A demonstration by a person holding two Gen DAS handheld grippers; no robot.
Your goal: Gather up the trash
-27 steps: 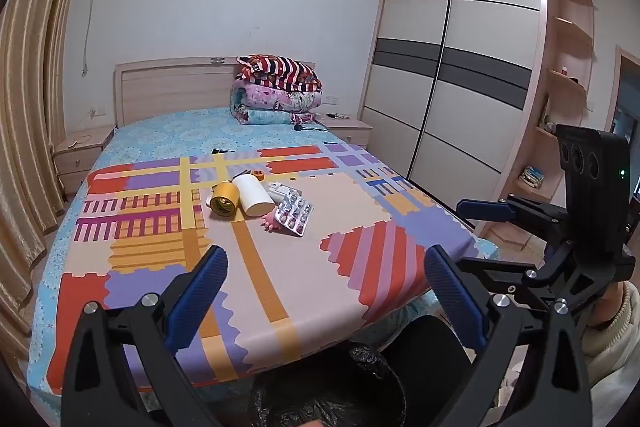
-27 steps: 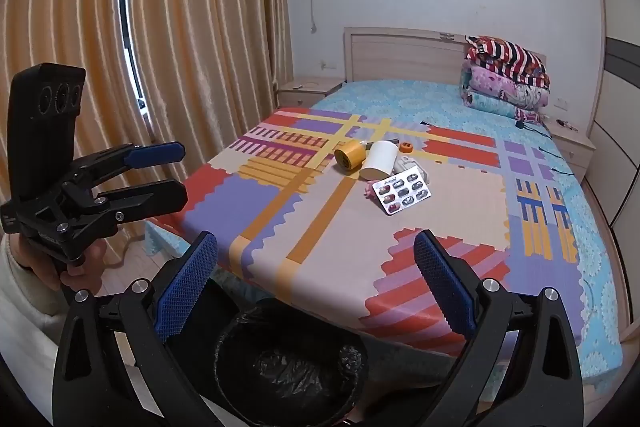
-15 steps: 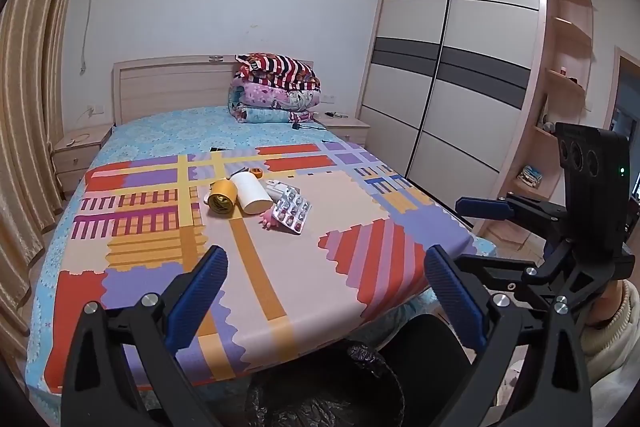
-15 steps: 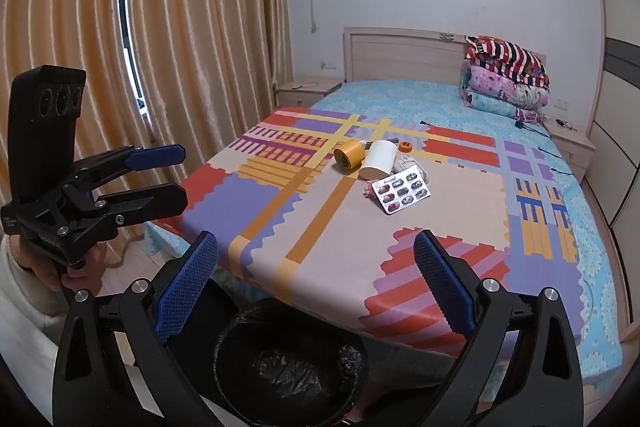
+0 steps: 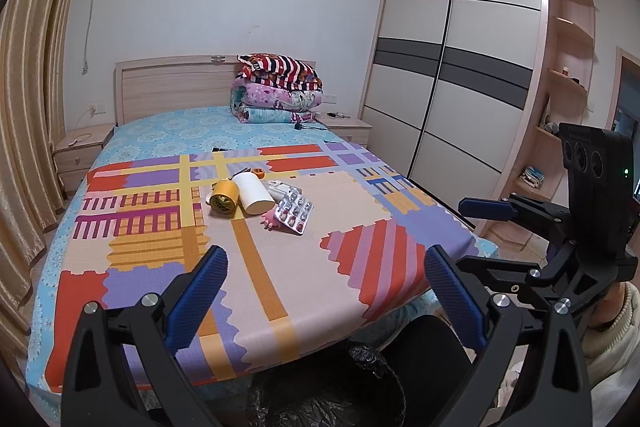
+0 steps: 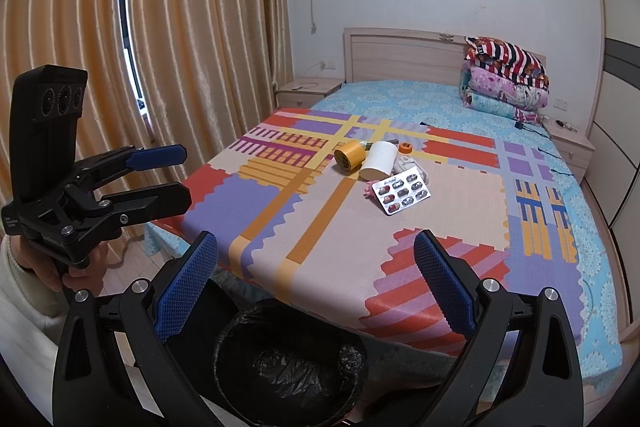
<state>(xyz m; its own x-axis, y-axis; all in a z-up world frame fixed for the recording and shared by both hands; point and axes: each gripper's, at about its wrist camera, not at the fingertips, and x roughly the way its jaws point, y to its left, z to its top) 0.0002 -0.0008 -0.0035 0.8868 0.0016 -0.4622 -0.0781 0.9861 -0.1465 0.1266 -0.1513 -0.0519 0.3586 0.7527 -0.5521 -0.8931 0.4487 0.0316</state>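
Both wrist views: left gripper (image 5: 326, 291), right gripper (image 6: 316, 279) wide apart, empty.

Both fisheye views are evenly and fairly brightly lit by soft indoor light, with no harsh glare. A thin strip of daylight shows in the gap between the golden pleated curtains (image 6: 124, 7), whose satin folds carry gentle vertical sheen. Shadows are faint under the small clutter on the multicoloured patchwork bed cover (image 5: 280, 259). Strong barrel distortion bends the beige-and-grey sliding wardrobe (image 5: 456, 67) and the walls, and black vignetting fills all 4 corners. Focus is sharp throughout, without motion blur.
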